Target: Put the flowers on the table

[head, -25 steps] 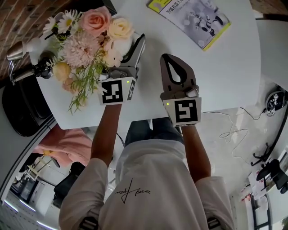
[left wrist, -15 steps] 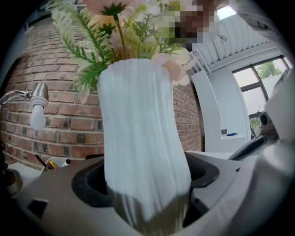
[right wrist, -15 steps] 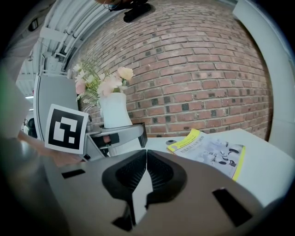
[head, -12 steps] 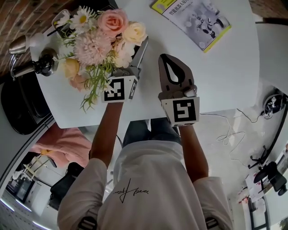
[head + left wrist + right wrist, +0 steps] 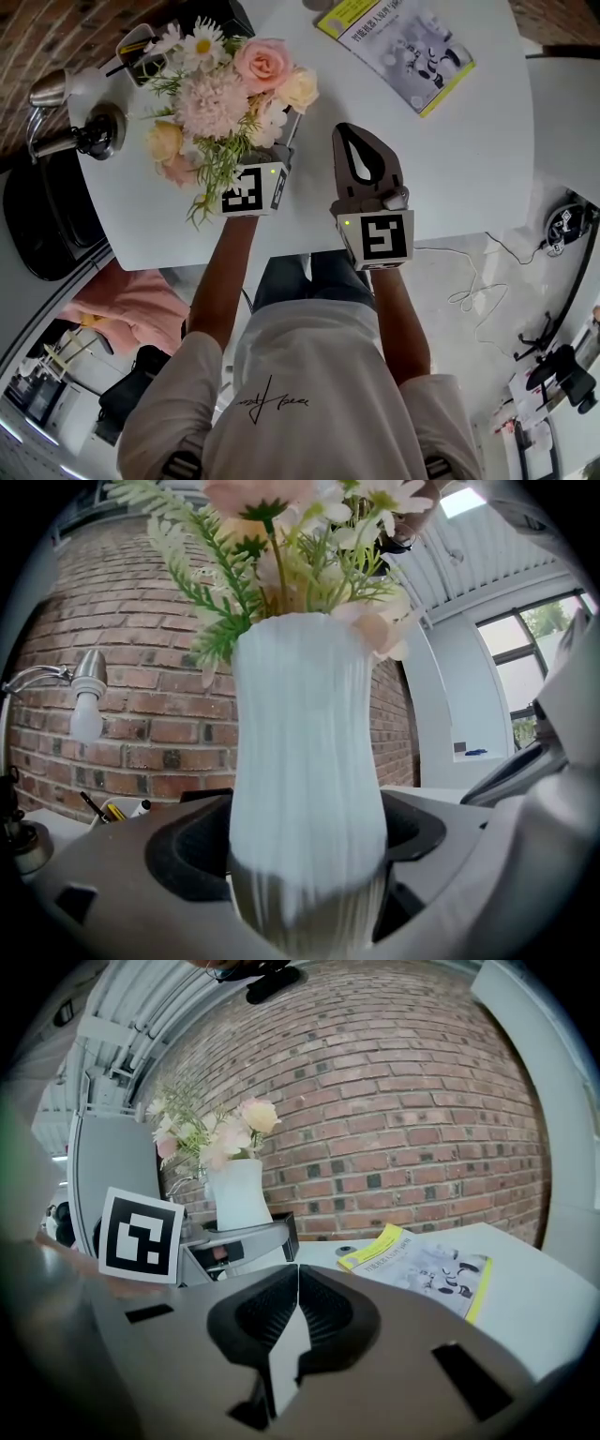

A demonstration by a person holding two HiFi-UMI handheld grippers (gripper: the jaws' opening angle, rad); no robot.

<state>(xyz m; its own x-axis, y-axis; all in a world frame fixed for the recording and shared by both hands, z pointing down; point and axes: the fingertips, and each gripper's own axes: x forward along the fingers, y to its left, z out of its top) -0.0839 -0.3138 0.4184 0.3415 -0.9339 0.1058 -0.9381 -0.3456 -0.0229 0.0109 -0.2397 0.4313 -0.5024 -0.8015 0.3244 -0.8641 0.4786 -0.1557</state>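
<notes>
Left gripper view shows me the vase (image 5: 305, 780) clamped between the jaws of my left gripper (image 5: 306, 883); its base is cut off below. In the head view the flowers (image 5: 225, 94) hide the vase over the left part of the table (image 5: 450, 159), so I cannot tell if it touches. My right gripper (image 5: 361, 157), jaws pressed together with nothing between them, is just beside. A booklet (image 5: 398, 42) lies farther away, partly cut off.

White T-shirt (image 5: 309, 375) with black script; brown right tongs (image 5: 345, 131), black-and-white marker cube (image 5: 378, 236).

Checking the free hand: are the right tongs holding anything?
No, the right tongs are closed on each other, with nothing between them.
</notes>
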